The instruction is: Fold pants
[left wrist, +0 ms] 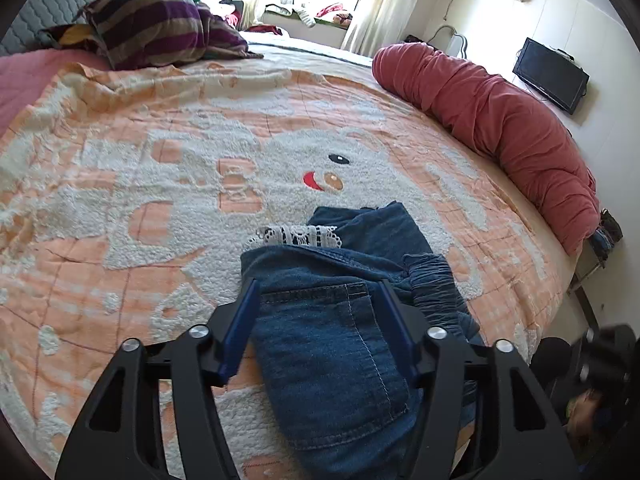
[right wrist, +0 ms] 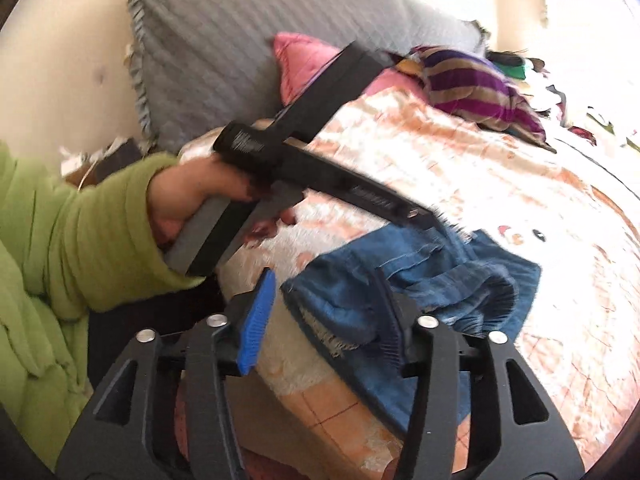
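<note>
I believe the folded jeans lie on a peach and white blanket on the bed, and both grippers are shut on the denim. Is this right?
Not quite. The jeans do lie folded on the peach and white blanket, but neither gripper is shut. The left wrist view shows the left gripper open over the denim, and the right wrist view shows the right gripper open too.

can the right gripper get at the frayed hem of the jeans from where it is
Probably yes. The right gripper is open and the frayed hem of the blue denim jeans lies right between its fingers, near the edge of the orange-and-white bedspread, with nothing covering it.
</note>
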Demonstrator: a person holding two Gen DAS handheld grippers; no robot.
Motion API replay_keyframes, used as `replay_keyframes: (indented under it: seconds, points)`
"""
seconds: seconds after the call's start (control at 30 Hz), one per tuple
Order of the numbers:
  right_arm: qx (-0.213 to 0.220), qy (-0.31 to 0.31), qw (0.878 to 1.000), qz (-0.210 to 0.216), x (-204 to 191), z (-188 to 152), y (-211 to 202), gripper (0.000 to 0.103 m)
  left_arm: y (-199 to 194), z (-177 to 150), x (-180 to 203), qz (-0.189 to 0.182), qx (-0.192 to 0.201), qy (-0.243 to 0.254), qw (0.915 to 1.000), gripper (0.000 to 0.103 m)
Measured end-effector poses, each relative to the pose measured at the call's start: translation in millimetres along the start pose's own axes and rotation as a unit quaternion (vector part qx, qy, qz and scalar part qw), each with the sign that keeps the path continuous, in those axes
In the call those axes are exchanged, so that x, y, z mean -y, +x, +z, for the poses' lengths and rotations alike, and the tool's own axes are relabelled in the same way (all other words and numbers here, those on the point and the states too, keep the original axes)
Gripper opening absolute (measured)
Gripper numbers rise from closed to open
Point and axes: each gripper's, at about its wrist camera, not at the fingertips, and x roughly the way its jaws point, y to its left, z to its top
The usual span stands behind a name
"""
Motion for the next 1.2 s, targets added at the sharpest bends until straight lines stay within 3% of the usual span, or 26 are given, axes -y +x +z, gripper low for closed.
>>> replay_keyframes:
  seconds: [0.17,0.23,0.37,0.43,0.8,1.2]
  points:
    - [0.034,0.033,0.998,-0.033,15.4,6.5,-16.9,0.053,-15.5,0.5,3.4,0.014,0.018,0.006,0.9997,0.062]
    - [0.046,0.049,0.997,-0.048,23.6,8.7,-22.6,0.055,-20.7,0.0,4.6,0.021,0.023,0.008,0.9995,0.073]
    - [0.064,0.078,0.992,-0.079,37.7,9.8,-32.9,0.06,-30.3,-1.8,4.8,0.027,0.031,0.007,0.9991,0.074]
    - [0.072,0.092,0.989,-0.09,46.0,8.2,-37.7,0.062,-35.7,-3.6,5.1,0.034,0.035,0.008,0.9988,0.08]
    - [0.101,0.14,0.976,-0.131,64.6,4.6,-59.6,0.074,-67.6,-14.3,5.3,0.053,0.054,-0.003,0.9971,0.091]
    - [0.117,0.167,0.959,-0.198,73.5,-0.1,-82.1,0.083,-94.3,-25.1,3.5,0.078,0.065,-0.02,0.9946,0.096]
